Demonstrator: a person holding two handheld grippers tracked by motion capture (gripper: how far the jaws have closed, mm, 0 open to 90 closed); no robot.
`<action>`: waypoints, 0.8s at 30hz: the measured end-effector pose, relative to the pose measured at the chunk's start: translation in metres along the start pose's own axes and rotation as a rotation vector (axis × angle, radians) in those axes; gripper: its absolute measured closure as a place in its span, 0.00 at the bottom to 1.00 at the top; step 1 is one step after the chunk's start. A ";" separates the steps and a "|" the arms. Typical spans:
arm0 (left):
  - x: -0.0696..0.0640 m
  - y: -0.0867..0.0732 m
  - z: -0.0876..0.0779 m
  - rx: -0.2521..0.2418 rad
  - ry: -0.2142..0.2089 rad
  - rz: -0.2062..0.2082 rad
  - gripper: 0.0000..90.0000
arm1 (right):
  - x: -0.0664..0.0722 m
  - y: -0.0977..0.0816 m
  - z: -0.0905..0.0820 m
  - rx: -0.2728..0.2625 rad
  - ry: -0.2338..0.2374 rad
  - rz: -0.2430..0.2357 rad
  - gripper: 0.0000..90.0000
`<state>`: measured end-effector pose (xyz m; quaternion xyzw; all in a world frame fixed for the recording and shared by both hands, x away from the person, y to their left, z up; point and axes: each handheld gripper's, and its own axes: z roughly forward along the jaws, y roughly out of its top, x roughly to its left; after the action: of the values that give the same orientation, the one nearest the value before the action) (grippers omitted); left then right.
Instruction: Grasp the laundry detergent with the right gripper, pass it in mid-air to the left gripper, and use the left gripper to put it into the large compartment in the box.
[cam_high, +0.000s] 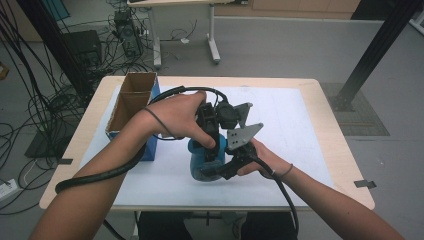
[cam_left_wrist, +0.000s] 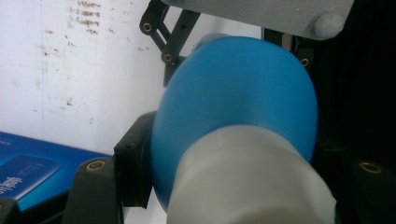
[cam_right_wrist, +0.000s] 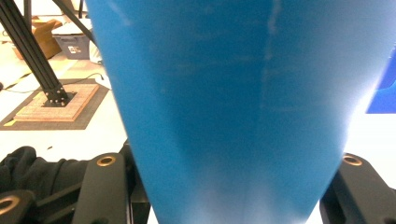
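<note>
Forearms reach in over a white mat (cam_high: 300, 130) on a wooden table (cam_high: 330, 130); grey floor, cables and a black frame lie beyond. Left gripper (cam_left_wrist: 224, 154) clamps the blue bottle (cam_high: 202, 160) near its white cap (cam_left_wrist: 247, 182). Right gripper (cam_right_wrist: 233, 186) clamps the bottle's body. An open carton (cam_high: 132, 100) stands to the left.

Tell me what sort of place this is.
Probably a lab or workshop set up for recording. Loose cables sprawl over the bare floor, black metal frame posts stand beside the table, and a computer tower sits on the floor behind it.
</note>
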<state>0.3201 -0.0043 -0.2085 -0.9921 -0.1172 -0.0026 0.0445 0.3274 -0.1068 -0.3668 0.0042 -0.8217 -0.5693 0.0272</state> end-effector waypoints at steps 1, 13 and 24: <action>0.000 0.000 0.000 0.000 -0.001 -0.001 0.39 | 0.000 0.000 0.000 0.000 -0.002 -0.001 0.46; 0.001 0.001 -0.001 0.001 -0.005 -0.010 0.39 | 0.000 0.000 -0.001 -0.009 0.001 0.009 0.46; 0.002 0.001 -0.001 0.000 -0.003 -0.006 0.39 | -0.001 0.000 -0.002 -0.007 0.000 0.008 0.46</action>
<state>0.3225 -0.0048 -0.2078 -0.9918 -0.1201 -0.0012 0.0444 0.3285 -0.1084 -0.3657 0.0010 -0.8197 -0.5720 0.0297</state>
